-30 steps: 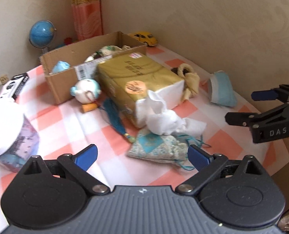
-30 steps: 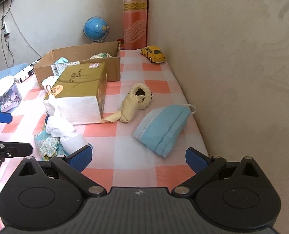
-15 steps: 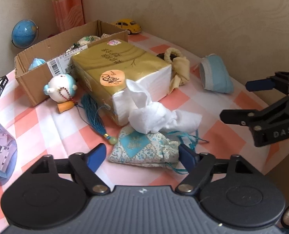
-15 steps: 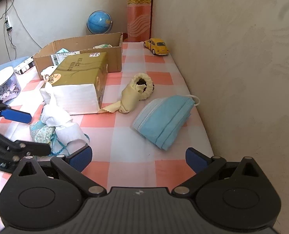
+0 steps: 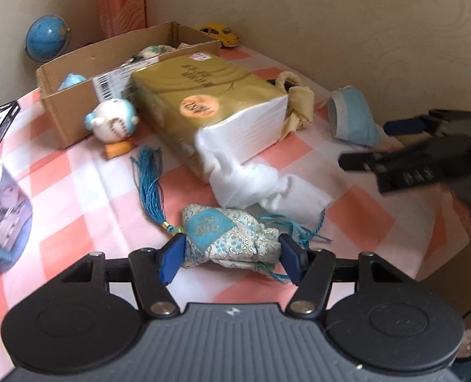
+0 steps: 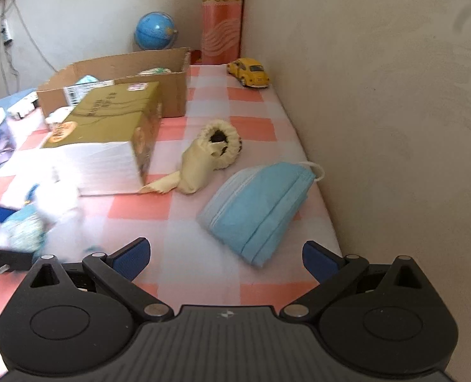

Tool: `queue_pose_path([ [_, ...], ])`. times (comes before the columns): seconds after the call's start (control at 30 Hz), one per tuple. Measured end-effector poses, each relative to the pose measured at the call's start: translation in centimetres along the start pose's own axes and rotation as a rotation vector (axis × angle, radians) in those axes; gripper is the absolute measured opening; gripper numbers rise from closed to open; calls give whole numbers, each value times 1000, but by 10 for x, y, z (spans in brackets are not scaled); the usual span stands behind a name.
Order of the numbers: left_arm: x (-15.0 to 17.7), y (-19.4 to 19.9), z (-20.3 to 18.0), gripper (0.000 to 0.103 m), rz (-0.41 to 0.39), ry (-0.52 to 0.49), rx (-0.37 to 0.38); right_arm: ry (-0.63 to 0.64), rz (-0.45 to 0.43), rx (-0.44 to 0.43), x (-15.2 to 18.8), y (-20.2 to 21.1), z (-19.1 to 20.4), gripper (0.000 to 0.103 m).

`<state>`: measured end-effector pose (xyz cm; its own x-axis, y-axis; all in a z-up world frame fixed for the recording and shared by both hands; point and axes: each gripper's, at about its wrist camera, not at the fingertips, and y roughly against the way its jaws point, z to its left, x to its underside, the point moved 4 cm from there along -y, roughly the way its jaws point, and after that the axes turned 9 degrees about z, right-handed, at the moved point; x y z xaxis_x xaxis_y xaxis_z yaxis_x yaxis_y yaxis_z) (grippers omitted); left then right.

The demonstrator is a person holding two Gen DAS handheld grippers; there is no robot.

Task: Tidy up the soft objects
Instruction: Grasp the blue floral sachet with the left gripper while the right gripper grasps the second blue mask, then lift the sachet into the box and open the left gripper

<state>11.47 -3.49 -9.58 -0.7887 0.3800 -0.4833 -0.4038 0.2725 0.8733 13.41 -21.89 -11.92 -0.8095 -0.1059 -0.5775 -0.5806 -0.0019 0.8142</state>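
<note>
A small blue-and-white patterned sachet pouch (image 5: 222, 235) lies on the checked tablecloth. It sits between the blue pads of my left gripper (image 5: 229, 258), whose jaws are closing, and both pads touch its ends. A blue tassel (image 5: 151, 184) trails from it. My right gripper (image 6: 225, 254) stands open just short of a folded blue face mask (image 6: 260, 207), nothing between its fingers. A cream cloth scrunchie (image 6: 210, 156) lies beyond the mask. A cardboard box (image 5: 76, 102) with soft items inside stands at the back.
A gold tissue pack (image 5: 210, 102) with white tissue (image 5: 260, 184) spilling out fills the middle. A round plush toy (image 5: 113, 121) leans on the box. A yellow toy car (image 6: 249, 71) and a globe (image 6: 155, 30) sit at the back. A lidded jar (image 5: 0, 197) stands left. The wall runs along the right.
My left gripper's jaws have narrowed from wide apart until the pads meet the pouch. The right gripper has crept forward and down towards the mask, still open.
</note>
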Motion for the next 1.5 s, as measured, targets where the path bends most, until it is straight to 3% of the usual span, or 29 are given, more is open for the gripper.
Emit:
queue_pose_path([
  [0.23, 6, 5, 6, 63, -2, 13, 2, -53, -18, 68, -26, -18, -3, 103],
  [0.43, 4, 3, 1, 64, 0, -39, 3, -69, 12, 161, -28, -23, -5, 95],
  [0.6, -1, 1, -1, 73, 12, -125, -20, -91, 20, 151, -35, -27, -9, 90],
  [0.8, -7, 0, -3, 73, 10, -180, -24, -135, 37, 115, -40, -37, -13, 77],
  [0.93, -7, -3, -2, 67, 17, -173, -2, -129, 39, 107, -39, -34, -12, 68],
  [1.07, -7, -1, -2, 50, 20, -166, 1, -107, 43, 107, -35, -29, -10, 60],
  [1.13, -6, 1, -1, 47, 28, -164, -2, -92, 47, 107, -32, -25, -9, 58],
  [1.5, 7, 43, 5, 46, 52, -212, -29, -8, 31, 60, -10, 16, -2, 57],
])
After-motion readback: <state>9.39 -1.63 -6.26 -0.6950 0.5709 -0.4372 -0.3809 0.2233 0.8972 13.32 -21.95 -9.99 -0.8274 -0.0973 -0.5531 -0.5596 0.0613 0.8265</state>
